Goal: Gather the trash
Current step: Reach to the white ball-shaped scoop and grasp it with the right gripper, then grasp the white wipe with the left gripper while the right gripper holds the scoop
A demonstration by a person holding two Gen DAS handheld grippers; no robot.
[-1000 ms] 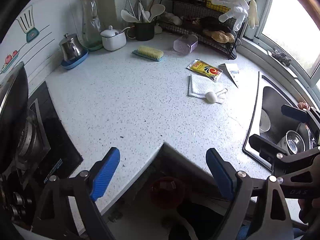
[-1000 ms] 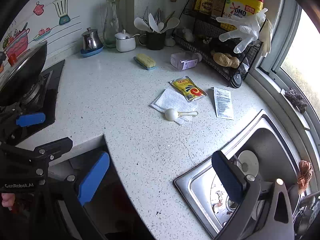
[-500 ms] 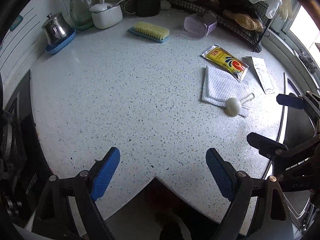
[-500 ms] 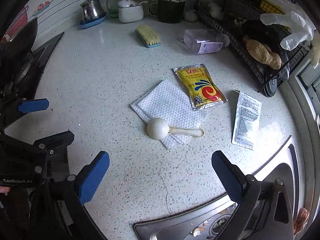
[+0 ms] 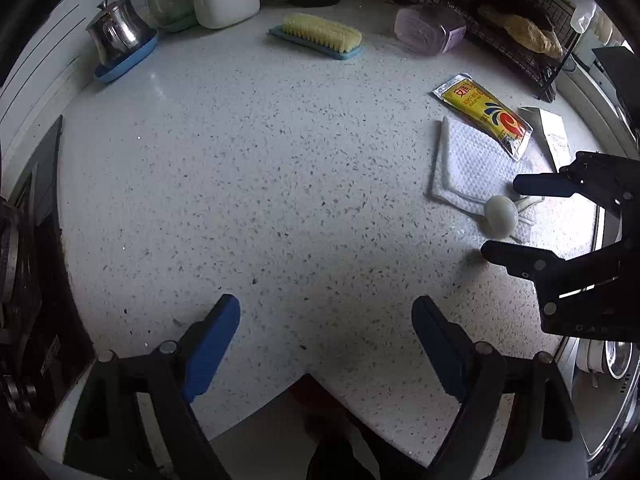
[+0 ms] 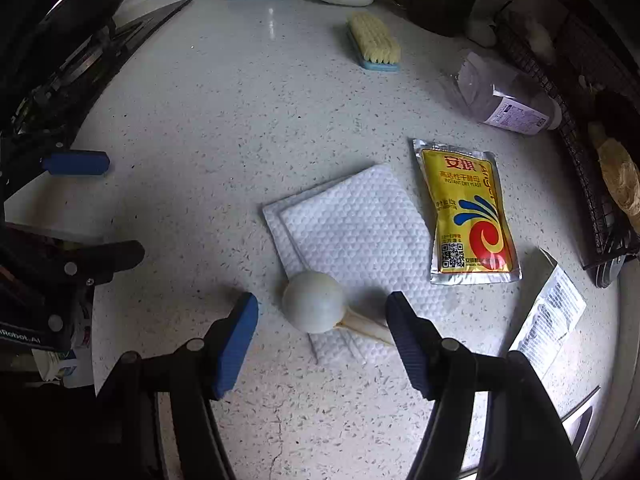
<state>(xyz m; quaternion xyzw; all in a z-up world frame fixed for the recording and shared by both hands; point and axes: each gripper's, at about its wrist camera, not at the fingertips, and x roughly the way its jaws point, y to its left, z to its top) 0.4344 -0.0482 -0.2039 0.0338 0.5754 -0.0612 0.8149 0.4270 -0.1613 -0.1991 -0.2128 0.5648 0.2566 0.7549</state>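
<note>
A white plastic scoop (image 6: 314, 306) lies bowl-down on a folded white paper towel (image 6: 352, 224). My right gripper (image 6: 320, 310) points down over it. Its jaws are closing with the scoop's bowl between the blue pads, and gaps still show on both sides. A yellow yeast packet (image 6: 468, 208) lies right of the towel, with a white sachet (image 6: 552, 312) further right. An empty plastic bottle (image 6: 504, 100) lies on its side behind them. My left gripper (image 5: 326, 308) stands open over bare counter, left of the scoop (image 5: 500, 216).
A scrub brush (image 5: 320, 36), a steel pot (image 5: 118, 36) and a white lidded bowl (image 5: 224, 0) line the back of the speckled counter. A wire rack (image 5: 520, 36) stands at the back right. The stove (image 6: 60, 72) is on the left, the sink (image 5: 612, 360) on the right.
Both grippers have come down towards the counter. The right one has moved over the scoop and its jaws have narrowed around it. The left jaws keep their width.
</note>
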